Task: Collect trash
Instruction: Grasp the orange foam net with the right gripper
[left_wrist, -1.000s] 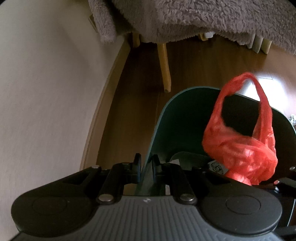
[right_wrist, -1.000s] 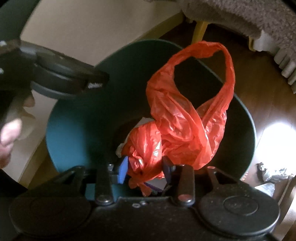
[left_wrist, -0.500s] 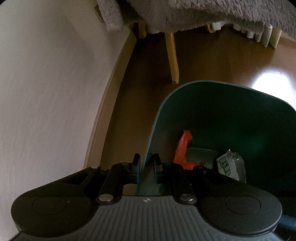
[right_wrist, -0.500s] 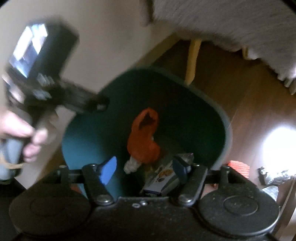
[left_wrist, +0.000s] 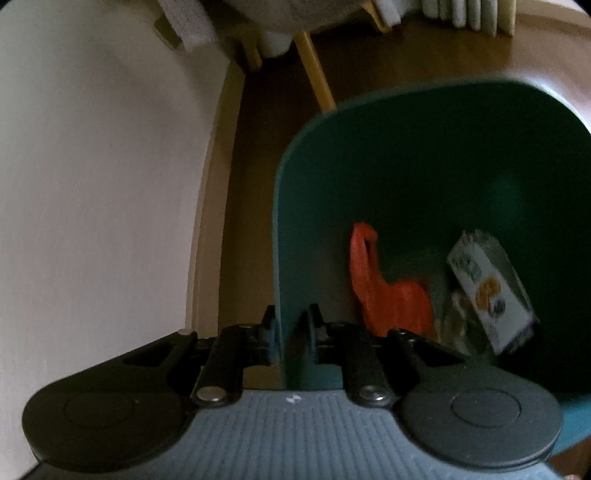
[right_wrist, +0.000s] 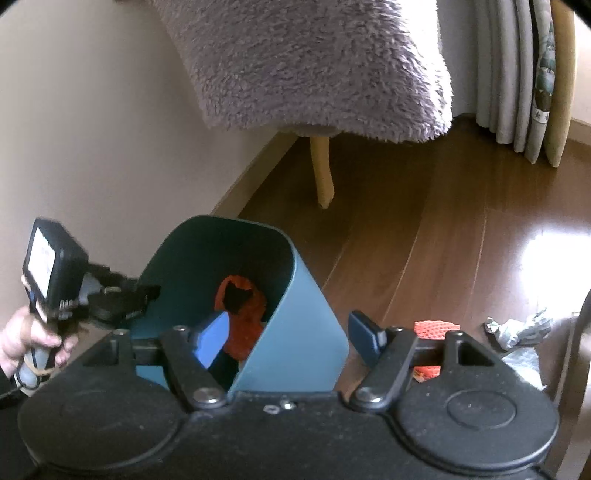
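A teal bin stands tilted on the wooden floor. My left gripper grips its near wall, one finger on each side, and its jaws are opening. Inside lie a red plastic bag and a printed carton. In the right wrist view the bin and the red bag show again, with the left gripper at the rim, held by a hand. My right gripper hovers open above the bin, nothing between its fingers. An orange net and crumpled paper lie on the floor to the right.
A chair draped in a grey fleece blanket stands behind the bin, one wooden leg close to it. A pale wall runs along the left. Curtains hang at the back right.
The red bag left my right gripper and dropped into the bin. The right gripper opened wide and pulled back and up. The left gripper sank a little with the bin wall.
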